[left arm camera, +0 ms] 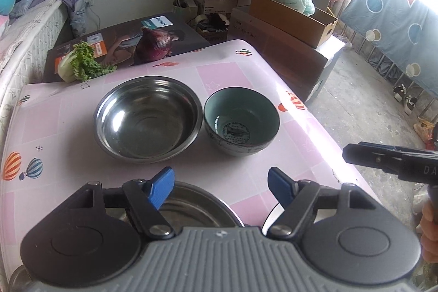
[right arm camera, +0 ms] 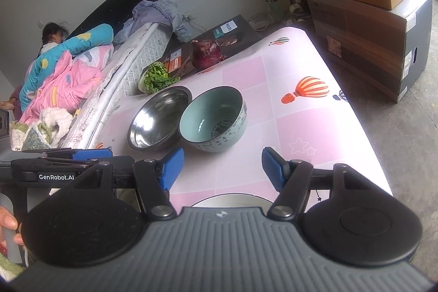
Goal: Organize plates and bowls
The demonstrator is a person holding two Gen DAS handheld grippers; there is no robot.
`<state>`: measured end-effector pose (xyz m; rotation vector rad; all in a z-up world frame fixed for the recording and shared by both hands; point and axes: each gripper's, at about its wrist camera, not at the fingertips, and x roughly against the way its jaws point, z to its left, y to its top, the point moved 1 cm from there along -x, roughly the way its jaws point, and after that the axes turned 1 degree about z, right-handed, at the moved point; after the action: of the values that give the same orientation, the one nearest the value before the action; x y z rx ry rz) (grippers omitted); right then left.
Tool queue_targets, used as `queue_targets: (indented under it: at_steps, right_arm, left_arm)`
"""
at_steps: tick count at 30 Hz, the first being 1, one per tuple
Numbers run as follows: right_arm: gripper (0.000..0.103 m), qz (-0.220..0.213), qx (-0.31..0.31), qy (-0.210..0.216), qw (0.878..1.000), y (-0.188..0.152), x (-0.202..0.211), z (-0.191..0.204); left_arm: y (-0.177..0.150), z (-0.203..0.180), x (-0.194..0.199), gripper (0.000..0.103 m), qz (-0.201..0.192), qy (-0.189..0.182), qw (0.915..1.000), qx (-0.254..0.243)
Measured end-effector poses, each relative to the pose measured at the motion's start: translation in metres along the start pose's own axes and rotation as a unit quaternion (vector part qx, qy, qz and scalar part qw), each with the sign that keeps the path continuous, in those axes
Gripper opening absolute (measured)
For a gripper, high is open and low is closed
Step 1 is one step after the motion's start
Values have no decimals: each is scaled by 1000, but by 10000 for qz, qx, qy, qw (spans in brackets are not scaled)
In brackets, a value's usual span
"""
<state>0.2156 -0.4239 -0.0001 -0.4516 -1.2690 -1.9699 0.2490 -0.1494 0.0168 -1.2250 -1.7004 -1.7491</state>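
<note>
here both the left hand-held gripper (left arm camera: 221,186) and right hand-held gripper (right arm camera: 221,168) gape wide, holding nothing.

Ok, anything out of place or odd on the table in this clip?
Nothing spilled or broken. The steel bowl and the ceramic bowl stand upright, side by side and empty. The only odd items for a dish task are a red onion and a leafy green vegetable sitting at the table's far edge.

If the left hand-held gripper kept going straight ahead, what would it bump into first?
Probably the steel bowl, though the left hand-held gripper points between it and the teal bowl. Depth is unclear.
</note>
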Motion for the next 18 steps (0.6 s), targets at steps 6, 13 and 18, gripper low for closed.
queue_targets:
  at_steps: [6,13,18]
  right_arm:
    - [63,61,-273,-30,9996,18,-22,-25]
    - [59,310,-339,57,9989,45,-69,-40]
    - [50,480,-252,50,9985,63,-110,-40]
  left_arm:
    - [16,-6,-40,53,292,-234,9992,147]
    - [32,-2,-76,32,560,-204,9973,431]
    - [41,7,-90,25,566,-11,9965,619]
